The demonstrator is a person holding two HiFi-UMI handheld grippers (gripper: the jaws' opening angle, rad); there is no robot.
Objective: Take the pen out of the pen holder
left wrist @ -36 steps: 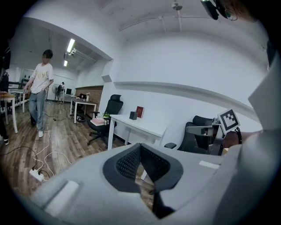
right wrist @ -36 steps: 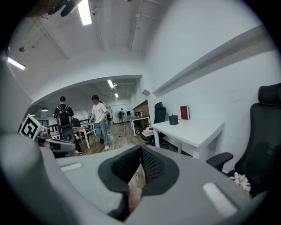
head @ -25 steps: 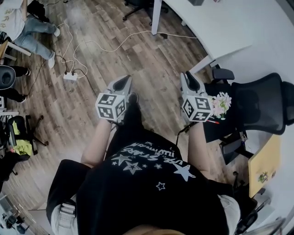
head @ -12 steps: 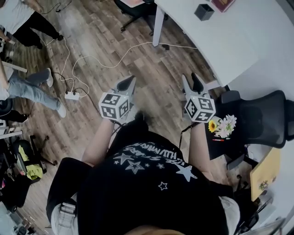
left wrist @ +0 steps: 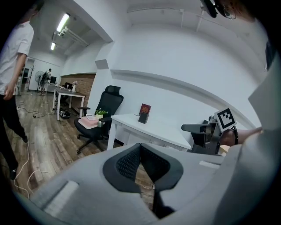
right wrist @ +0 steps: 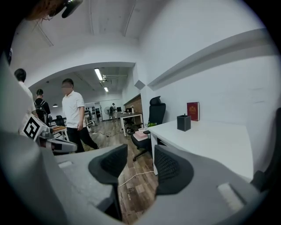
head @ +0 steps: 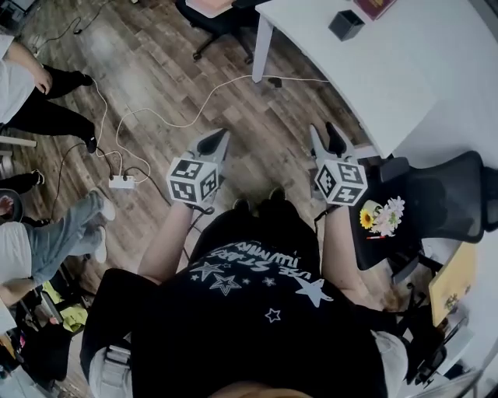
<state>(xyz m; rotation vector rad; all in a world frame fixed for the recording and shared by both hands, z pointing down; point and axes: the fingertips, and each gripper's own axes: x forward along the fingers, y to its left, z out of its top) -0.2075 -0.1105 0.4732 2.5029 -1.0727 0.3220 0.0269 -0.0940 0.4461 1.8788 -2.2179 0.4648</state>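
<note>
The black pen holder [right wrist: 184, 122] stands on the white counter [right wrist: 219, 143], well ahead of both grippers. Its pen is too small to make out, but it is likely light, stiff and slick, so it wants pinching at the exposed top. The right gripper [right wrist: 139, 160] has just been opening and is spread and empty; the left gripper [left wrist: 140, 149] is pressed together.

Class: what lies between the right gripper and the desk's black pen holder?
In the right gripper view: wooden floor with a white cable, then bare desk top up to the pen holder. The right gripper, jaws just opened, holds nothing.

Pen holder [head: 345, 24] on desk [head: 420, 78]
</note>
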